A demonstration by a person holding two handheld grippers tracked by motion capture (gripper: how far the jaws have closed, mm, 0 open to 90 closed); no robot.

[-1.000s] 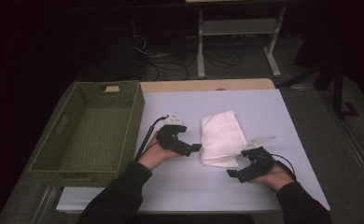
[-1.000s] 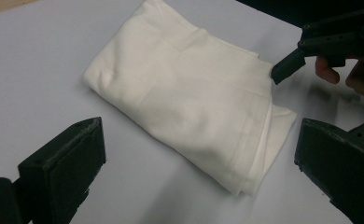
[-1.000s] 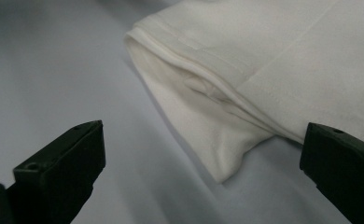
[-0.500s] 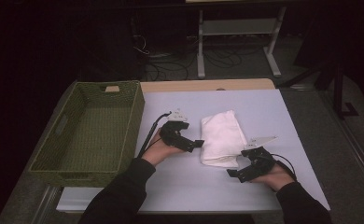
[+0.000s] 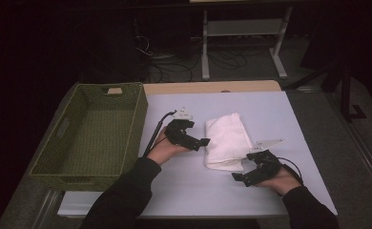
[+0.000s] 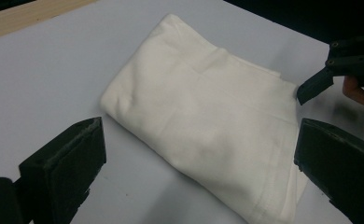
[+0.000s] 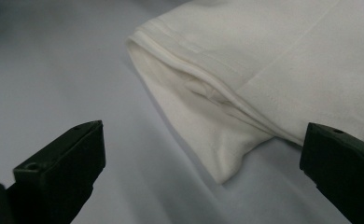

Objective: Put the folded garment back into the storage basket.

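Table [image 5: 270,102] with folded cloth [image 5: 227,140], green basket [image 5: 91,133]

In the left gripper view the folded white cloth [image 6: 203,126] runs off the lower right of the frame, so its near end is cut off, and the right-hand jaw covers part of its edge. At the upper right of that frame the right tool [image 6: 332,74] is clipped by the frame edge; only one jaw tip and a fingertip behind it show. In the right gripper view the cloth [image 7: 273,70] leaves the frame at the top and right, and what lies inside its open fold stays in shadow. In the high view the room beyond the bench [image 5: 289,119] is too dark to read, and the basket's [image 5: 55,162] near wall hides its floor along the lower left.
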